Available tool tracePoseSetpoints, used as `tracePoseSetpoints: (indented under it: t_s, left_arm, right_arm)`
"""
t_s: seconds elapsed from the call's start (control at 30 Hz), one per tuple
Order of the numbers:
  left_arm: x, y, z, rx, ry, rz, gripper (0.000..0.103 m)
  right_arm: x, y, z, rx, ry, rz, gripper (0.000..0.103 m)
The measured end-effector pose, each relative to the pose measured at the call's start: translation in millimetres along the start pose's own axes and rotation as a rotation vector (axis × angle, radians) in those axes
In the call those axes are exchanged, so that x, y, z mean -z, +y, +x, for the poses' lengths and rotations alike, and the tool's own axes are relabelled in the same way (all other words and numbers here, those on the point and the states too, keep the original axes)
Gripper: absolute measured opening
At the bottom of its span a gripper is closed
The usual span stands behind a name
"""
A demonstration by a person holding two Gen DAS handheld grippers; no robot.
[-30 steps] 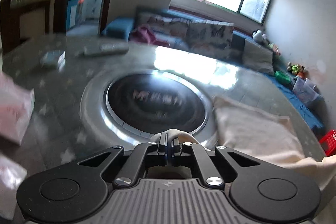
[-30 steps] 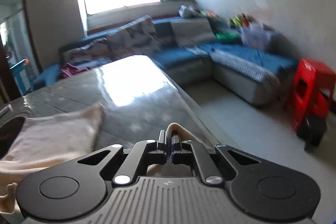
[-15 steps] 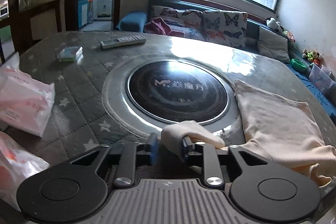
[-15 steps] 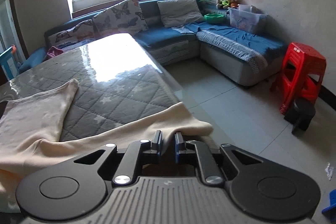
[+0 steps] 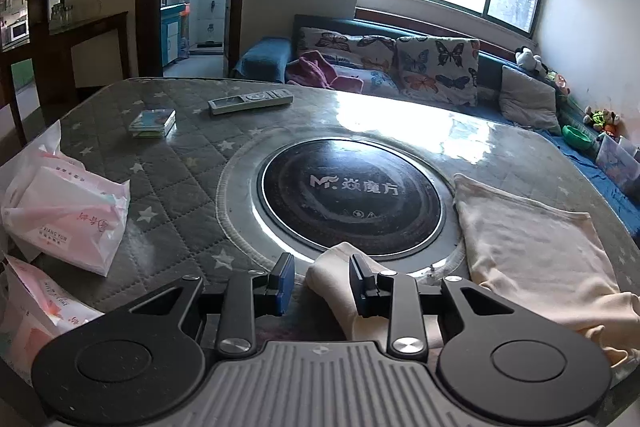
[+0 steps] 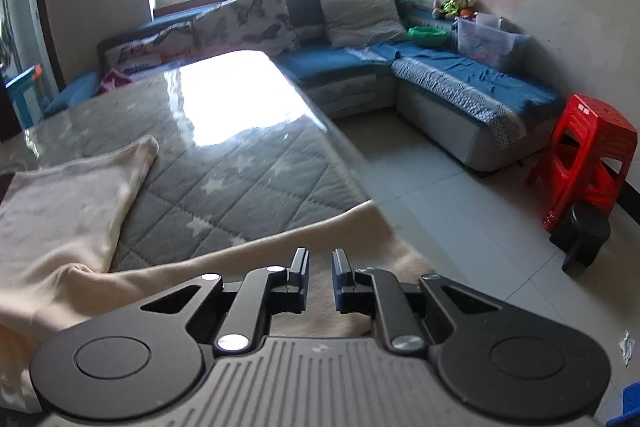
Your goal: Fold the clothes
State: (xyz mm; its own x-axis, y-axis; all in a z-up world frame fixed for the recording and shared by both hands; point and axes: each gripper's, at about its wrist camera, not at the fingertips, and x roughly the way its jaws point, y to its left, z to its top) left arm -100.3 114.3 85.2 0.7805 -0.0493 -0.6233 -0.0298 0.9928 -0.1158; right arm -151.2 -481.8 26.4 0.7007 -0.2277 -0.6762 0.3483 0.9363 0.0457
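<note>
A cream garment [image 5: 532,239] lies on the grey quilted table [image 5: 172,187], to the right of the round black hotplate [image 5: 352,203]. My left gripper [image 5: 322,269] is open; one cream sleeve end [image 5: 334,275] lies loose between its fingers, against the right one. In the right wrist view the same garment [image 6: 60,211] lies at the left and its other sleeve [image 6: 280,251] runs across the table's near right edge. My right gripper [image 6: 320,263] is open just above that sleeve, holding nothing.
Pink-and-white plastic packs [image 5: 60,215] sit at the table's left. A remote [image 5: 250,101] and a small card pack [image 5: 152,123] lie at the far side. A blue sofa [image 6: 440,83] and red stool [image 6: 588,155] stand beyond the table's right edge [image 6: 340,143].
Both grippers were shut on the cream sleeve ends a second ago. They have opened and let the sleeves down onto the table, and both have drawn back a little.
</note>
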Motion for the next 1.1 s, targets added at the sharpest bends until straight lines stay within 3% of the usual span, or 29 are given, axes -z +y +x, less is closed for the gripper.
tracePoseSetpoints:
  t_s: [0.3,0.57,0.8,1.1]
  left_arm:
    - [-2,-42,31,0.127,0.052,0.063,0.032]
    - [-22,-98,80,0.220,0.086,0.147,0.031]
    - [-35,-130,118,0.203,0.106,0.234,0.033]
    - [-41,-138,161,0.166,0.153,0.255,0.033]
  right_arm:
    - [-14,18,3,-0.056,0.021,-0.042,0.011]
    - [-41,67,20,-0.242,0.064,-0.123,0.011]
    - [-60,111,48,-0.316,0.107,-0.202,0.011]
    - [-77,145,81,-0.345,0.151,-0.268,0.011]
